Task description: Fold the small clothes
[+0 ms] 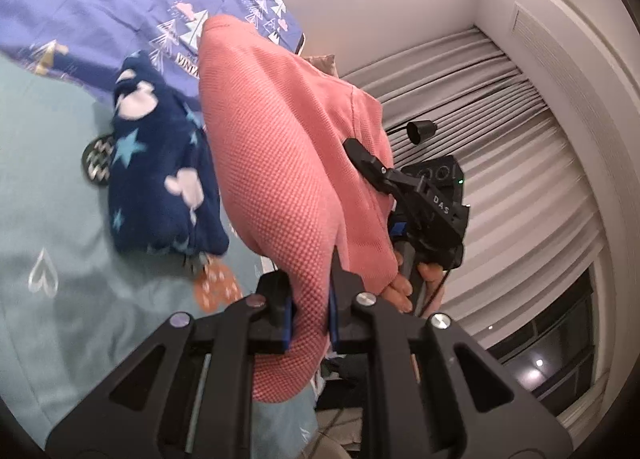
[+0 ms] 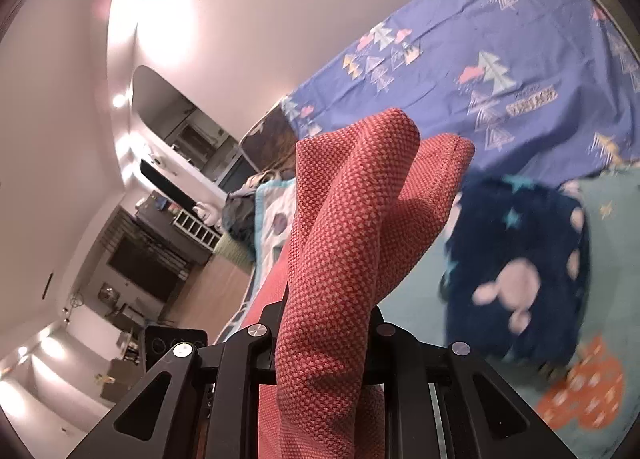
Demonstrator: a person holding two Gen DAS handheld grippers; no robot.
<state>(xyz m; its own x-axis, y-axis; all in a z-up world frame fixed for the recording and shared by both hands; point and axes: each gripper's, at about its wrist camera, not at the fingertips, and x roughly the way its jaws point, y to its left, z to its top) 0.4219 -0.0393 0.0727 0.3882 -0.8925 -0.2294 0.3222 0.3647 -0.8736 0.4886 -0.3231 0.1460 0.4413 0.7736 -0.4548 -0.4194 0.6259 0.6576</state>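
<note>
I have both claws, left claw (image 1: 311, 313) and right claw (image 2: 324, 333), pinched shut on the bumpy pink knit cloth (image 1: 276, 163), which stretches from one claw across to the other, above the bed.

garment (image 1: 276, 163) between both tools, fleece (image 1: 160, 175) on bed (image 1: 52, 219)

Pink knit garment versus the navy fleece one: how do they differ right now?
The pink knit garment hangs lifted, pinched in both the left gripper and the right gripper; the navy fleece garment lies bunched on the bed, untouched. The pink is plain with a waffle texture; the navy is fuzzy with stars and pale shapes. Neither is folded yet.
</note>
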